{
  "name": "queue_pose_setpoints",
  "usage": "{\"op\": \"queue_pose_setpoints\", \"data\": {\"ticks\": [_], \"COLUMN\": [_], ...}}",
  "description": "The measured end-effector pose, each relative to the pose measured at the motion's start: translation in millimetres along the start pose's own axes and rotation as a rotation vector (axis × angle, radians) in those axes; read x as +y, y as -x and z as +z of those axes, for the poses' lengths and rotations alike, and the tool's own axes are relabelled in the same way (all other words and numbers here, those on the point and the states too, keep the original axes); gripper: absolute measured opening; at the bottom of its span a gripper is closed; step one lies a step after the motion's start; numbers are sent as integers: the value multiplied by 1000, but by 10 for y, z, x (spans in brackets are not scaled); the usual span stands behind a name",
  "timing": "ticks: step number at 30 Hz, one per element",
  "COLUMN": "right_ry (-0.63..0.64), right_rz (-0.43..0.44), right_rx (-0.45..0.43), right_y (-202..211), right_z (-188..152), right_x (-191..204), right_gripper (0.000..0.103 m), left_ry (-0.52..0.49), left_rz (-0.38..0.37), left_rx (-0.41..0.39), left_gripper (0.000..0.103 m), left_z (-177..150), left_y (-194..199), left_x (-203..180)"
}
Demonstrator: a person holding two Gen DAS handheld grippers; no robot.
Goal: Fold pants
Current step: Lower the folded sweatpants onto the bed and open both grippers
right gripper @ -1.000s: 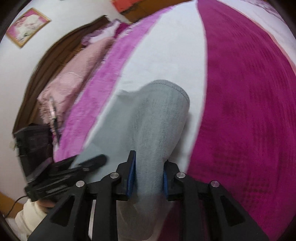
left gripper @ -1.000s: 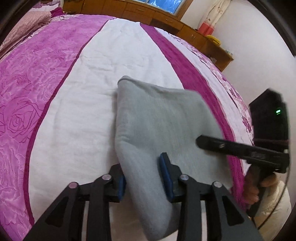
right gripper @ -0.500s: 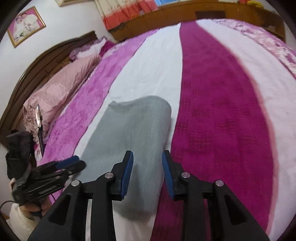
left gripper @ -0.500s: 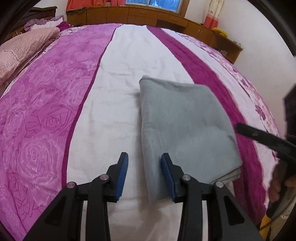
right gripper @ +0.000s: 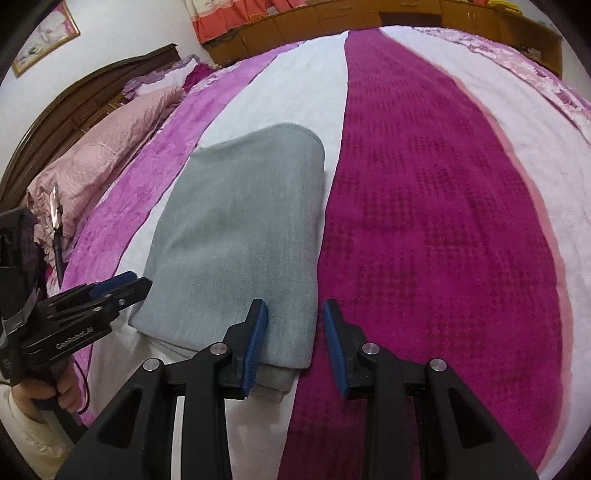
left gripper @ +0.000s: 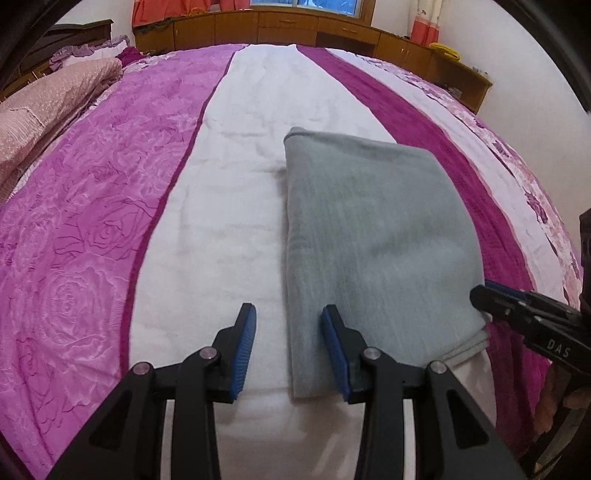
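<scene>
The grey pants [left gripper: 376, 236] lie folded into a flat rectangle on the white stripe of the bed, also in the right wrist view [right gripper: 240, 229]. My left gripper [left gripper: 288, 347] is open and empty, hovering over the near left corner of the pants. My right gripper [right gripper: 295, 343] is open and empty, over the near right corner. The right gripper also shows at the right edge of the left wrist view [left gripper: 517, 306]. The left gripper shows at the left of the right wrist view [right gripper: 110, 291].
The bedspread [left gripper: 92, 229] has purple, white and magenta stripes. A pink quilt [right gripper: 96, 147] and a dark headboard [right gripper: 74, 103] lie at the left. Wooden cabinets [left gripper: 295, 26] line the far wall.
Both grippers let go of the pants and drew back toward me. The pants dropped and now lie flat on the bed.
</scene>
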State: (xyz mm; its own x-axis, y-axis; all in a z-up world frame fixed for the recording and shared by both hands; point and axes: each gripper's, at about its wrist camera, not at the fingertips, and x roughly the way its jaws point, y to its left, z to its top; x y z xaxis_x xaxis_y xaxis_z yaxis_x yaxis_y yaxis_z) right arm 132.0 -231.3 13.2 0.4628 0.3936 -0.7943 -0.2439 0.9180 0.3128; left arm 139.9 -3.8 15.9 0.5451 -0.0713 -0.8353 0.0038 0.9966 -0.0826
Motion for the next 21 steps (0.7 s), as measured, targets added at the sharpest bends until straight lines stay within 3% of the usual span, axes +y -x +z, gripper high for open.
{"op": "queue_pose_setpoints", "data": {"ticks": [10, 12, 14, 17, 21], "right_ry": [3, 4, 4, 16, 27], "right_rz": [8, -42, -60, -80, -122], "right_rx": [-63, -44, -37, -51, -113], "right_y": [535, 573, 595, 620, 663], "right_z": [-234, -298, -368, -485, -640], "right_x": [188, 230, 259, 287, 318], "right_gripper": [25, 27, 32, 44, 79], "left_ry": [-1, 16, 32, 29, 33], "left_rz": [-21, -9, -4, 8, 13], "left_rx": [23, 32, 29, 22, 5], "left_gripper": [40, 47, 67, 77, 87], "left_z": [-283, -385, -500, -626, -767], "left_y": [347, 370, 390, 394, 376], "left_x": [-53, -64, -81, -116, -188]}}
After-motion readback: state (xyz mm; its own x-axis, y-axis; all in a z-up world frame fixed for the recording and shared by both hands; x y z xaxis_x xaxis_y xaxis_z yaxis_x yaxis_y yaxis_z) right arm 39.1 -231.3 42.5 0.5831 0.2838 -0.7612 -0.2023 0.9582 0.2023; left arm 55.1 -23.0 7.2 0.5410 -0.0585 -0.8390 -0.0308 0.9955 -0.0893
